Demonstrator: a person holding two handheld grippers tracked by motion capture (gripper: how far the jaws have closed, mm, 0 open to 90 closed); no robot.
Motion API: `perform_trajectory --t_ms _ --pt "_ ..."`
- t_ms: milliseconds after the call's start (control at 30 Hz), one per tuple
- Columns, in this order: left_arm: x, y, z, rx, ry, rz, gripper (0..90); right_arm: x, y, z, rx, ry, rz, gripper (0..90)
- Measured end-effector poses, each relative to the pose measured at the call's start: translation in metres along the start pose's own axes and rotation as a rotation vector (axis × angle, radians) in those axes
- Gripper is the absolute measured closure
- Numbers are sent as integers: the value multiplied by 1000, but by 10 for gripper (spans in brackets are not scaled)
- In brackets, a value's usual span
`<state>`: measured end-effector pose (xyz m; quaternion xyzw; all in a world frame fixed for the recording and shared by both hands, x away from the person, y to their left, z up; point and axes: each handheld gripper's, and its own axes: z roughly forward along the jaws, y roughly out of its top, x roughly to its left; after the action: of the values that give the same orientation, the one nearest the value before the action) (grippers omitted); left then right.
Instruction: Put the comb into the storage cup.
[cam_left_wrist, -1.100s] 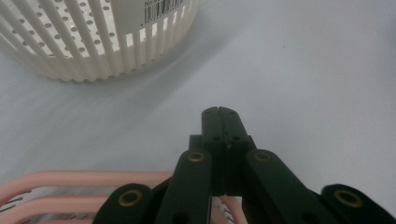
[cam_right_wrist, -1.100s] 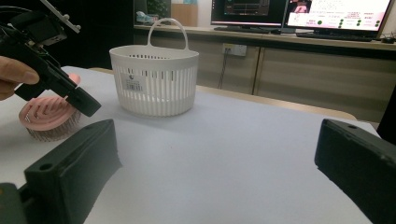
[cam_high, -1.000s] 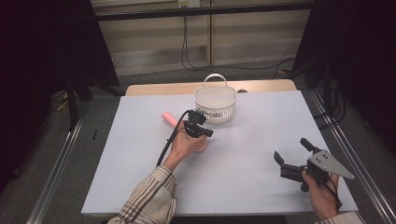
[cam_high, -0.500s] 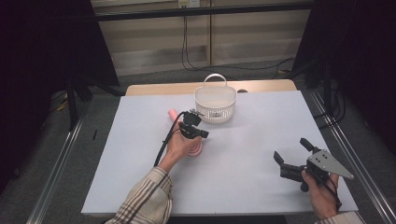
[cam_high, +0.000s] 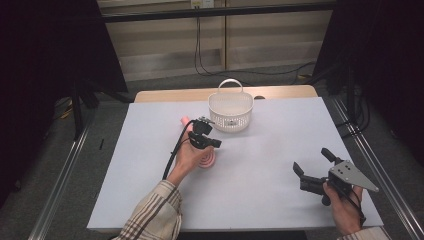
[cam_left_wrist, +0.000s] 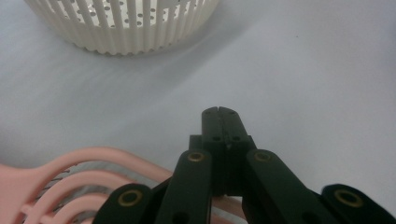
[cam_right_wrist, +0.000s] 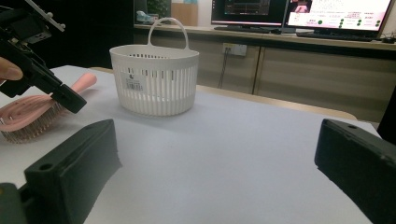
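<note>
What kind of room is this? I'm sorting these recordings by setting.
Probably a lab or office workroom set up for recording. A white-covered table stands between metal rails, computer monitors sit on a long counter behind, and cables hang down the back wall.

The pink hairbrush (cam_high: 207, 159) is a pale pink plastic brush with an open, ribbed head of curved slats and short bristles on its underside; it lies flat on the white bench, bristles down, its rounded handle end (cam_right_wrist: 86, 80) pointing away toward the far side; it sits just under and beside the left tongs (cam_high: 216, 143), which are closed with nothing between them; in the left gripper view the slatted head (cam_left_wrist: 70, 179) shows just below and to the left of the tongs' tips; it lies well apart from the right tongs (cam_high: 312, 167).
</note>
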<state>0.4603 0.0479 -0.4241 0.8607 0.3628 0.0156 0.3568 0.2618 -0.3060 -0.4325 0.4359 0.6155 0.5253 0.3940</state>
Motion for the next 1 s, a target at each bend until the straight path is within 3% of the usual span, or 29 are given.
perform_trajectory --t_ms 167,400,600,833,867,1000 --pt "0 -2 -1 -9 -7 -16 900 0 0 0 1 -2 2 0" --pt "-5 -6 2 -5 -3 4 900 0 0 0 2 -2 1 0" --pt "-8 -8 5 -9 -11 -5 900 0 0 0 0 1 0 0" --pt "-6 -11 -7 -46 -28 -3 900 0 0 0 1 -2 2 0" --pt "-6 -12 -10 -54 -46 -5 900 0 0 0 1 -1 1 0" --pt "-7 -12 -9 -46 -37 6 900 0 0 0 3 -1 -3 0"
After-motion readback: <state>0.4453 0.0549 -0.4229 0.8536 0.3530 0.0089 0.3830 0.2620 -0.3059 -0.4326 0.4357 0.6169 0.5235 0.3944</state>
